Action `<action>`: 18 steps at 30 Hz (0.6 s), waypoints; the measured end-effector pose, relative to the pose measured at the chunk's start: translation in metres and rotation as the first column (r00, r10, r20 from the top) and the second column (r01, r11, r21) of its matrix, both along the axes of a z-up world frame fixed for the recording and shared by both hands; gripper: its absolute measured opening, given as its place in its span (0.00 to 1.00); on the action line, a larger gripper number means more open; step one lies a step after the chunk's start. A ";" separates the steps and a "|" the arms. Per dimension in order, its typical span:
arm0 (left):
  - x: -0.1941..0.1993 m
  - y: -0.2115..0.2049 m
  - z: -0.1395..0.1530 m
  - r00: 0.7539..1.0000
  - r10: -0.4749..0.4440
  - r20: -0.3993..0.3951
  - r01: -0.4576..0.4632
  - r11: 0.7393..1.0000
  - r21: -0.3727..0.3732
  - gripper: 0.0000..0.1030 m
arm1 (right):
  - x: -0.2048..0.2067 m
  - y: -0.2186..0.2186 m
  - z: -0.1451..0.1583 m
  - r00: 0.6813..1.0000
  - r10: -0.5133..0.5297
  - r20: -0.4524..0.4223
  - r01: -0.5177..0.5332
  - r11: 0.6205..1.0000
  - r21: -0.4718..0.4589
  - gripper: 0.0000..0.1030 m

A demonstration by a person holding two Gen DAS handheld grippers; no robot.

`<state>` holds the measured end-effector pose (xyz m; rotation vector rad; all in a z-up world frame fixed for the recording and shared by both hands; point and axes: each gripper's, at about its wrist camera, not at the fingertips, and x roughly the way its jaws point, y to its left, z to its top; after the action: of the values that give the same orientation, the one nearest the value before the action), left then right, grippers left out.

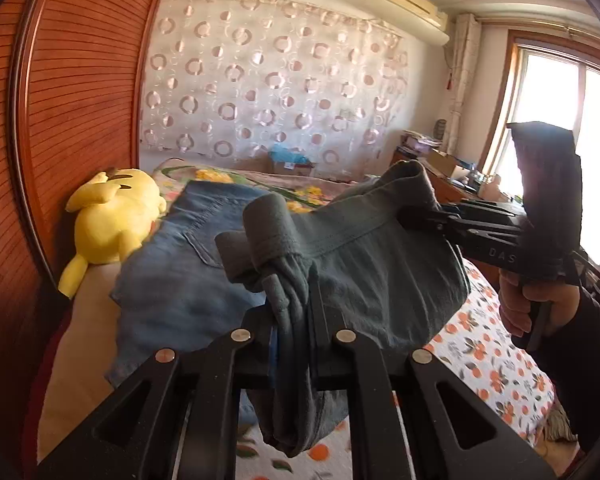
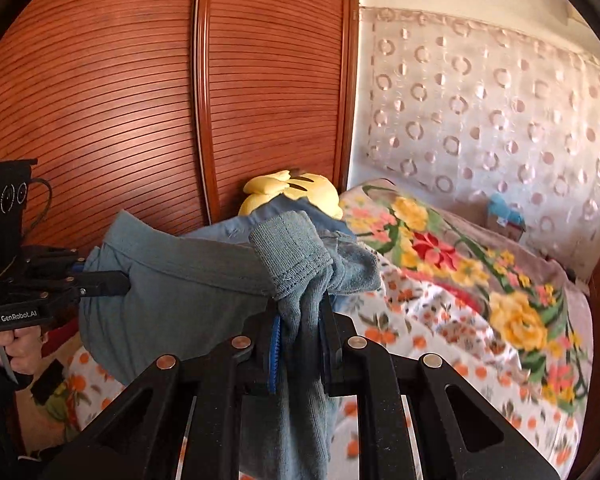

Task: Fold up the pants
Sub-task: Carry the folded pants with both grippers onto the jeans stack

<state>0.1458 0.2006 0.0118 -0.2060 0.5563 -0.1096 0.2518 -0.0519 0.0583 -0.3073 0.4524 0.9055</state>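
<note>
grey-green pants [image 1: 360,256] hang in the air above the bed [image 1: 484,360]. left gripper [image 1: 296,300] pinches one bunched waistband end, right gripper [image 2: 300,312] the other. risk: thin bunched hold slips, or hanging cloth drags the jeans [image 1: 180,280].

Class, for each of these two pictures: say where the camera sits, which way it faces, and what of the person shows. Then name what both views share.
Left wrist: on the left gripper, facing the curtained wall and window; shows the right gripper and hand.
Right wrist: on the right gripper, facing the wardrobe; shows the left gripper and hand.
Shared: grey pants held by both, jeans, yellow plush toy, bed.
</note>
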 end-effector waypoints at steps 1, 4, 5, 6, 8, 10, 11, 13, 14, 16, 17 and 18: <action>0.006 0.003 -0.001 1.000 0.005 -0.002 -0.005 1.000 -0.001 0.11 | 0.008 0.006 0.001 1.000 0.003 0.005 -0.003 1.000 -0.006 0.15; 0.021 0.012 -0.002 1.000 0.014 -0.005 -0.014 1.000 -0.014 0.11 | 0.024 0.018 0.002 1.000 0.009 0.016 -0.008 1.000 -0.025 0.15; 0.021 0.012 -0.003 1.000 0.016 -0.006 -0.016 1.000 -0.021 0.11 | 0.029 0.023 0.002 1.000 0.012 0.016 -0.012 1.000 -0.029 0.15; 0.022 0.013 -0.003 1.000 0.017 -0.004 -0.018 0.999 -0.028 0.11 | 0.035 0.026 0.003 1.000 0.014 0.014 -0.014 0.999 -0.034 0.15; 0.024 0.015 -0.003 1.000 0.024 0.000 -0.024 0.999 -0.036 0.11 | 0.049 0.037 0.006 1.000 0.023 0.014 -0.022 0.998 -0.052 0.15; 0.025 0.017 -0.002 0.999 0.034 0.006 -0.034 0.999 -0.038 0.11 | 0.056 0.049 0.009 0.999 0.043 0.020 -0.041 0.997 -0.070 0.15; 0.025 0.019 -0.002 0.999 0.046 0.010 -0.046 0.998 -0.040 0.11 | 0.060 0.056 0.011 0.998 0.056 0.023 -0.054 0.995 -0.080 0.15; 0.023 0.023 -0.002 0.998 0.065 0.010 -0.064 0.996 -0.054 0.11 | 0.071 0.074 0.013 0.995 0.091 0.030 -0.087 0.991 -0.103 0.15; 0.023 0.025 -0.002 0.997 0.072 0.009 -0.071 0.996 -0.056 0.11 | 0.078 0.082 0.014 0.994 0.105 0.031 -0.101 0.989 -0.112 0.15; 0.021 0.029 -0.003 0.996 0.088 0.004 -0.088 0.995 -0.054 0.11 | 0.087 0.106 0.014 0.990 0.138 0.039 -0.132 0.982 -0.138 0.15; 0.021 0.032 -0.003 0.995 0.099 -0.001 -0.099 0.994 -0.050 0.11 | 0.092 0.117 0.014 0.987 0.154 0.039 -0.147 0.978 -0.145 0.15; 0.020 0.035 -0.004 0.994 0.109 -0.006 -0.109 0.993 -0.048 0.11 | 0.097 0.125 0.013 0.985 0.168 0.039 -0.160 0.976 -0.150 0.15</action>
<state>0.1659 0.2352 0.0079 -0.2826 0.5449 -0.0165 0.3491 0.0734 0.0715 -0.5069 0.4509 1.0252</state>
